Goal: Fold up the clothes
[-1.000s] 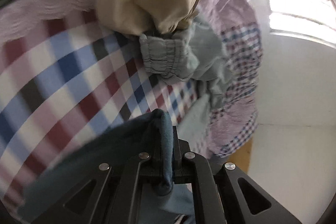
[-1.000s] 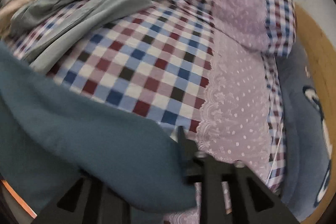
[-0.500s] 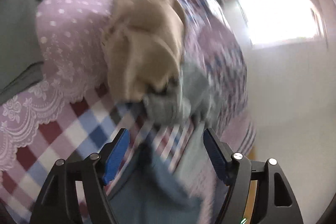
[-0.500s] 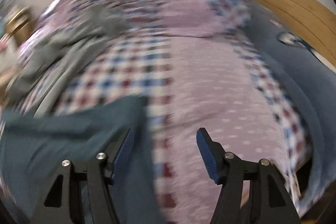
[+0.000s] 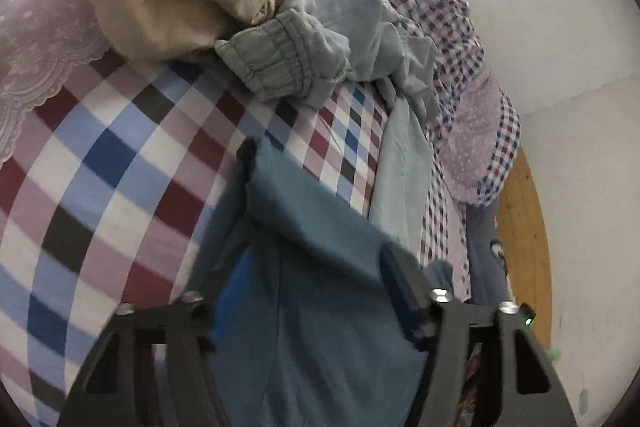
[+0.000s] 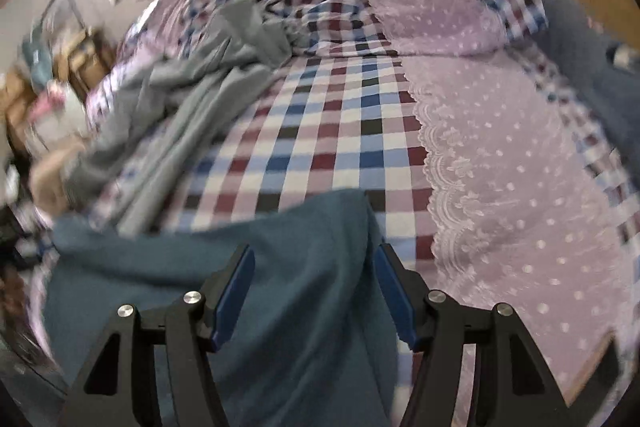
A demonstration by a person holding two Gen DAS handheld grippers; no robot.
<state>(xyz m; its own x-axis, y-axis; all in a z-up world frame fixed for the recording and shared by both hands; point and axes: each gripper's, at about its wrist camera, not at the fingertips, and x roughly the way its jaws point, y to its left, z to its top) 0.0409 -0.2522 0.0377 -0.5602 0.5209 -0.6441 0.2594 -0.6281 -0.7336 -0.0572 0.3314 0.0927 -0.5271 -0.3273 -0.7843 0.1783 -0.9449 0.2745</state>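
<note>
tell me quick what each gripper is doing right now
left gripper: jaws closing around the teal garment, not clamped yet
right gripper: open over the teal garment, holding nothing

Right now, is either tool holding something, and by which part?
Nothing is held. The right tool stands open over the teal garment; the left tool is closing around it, not yet gripping.
</note>
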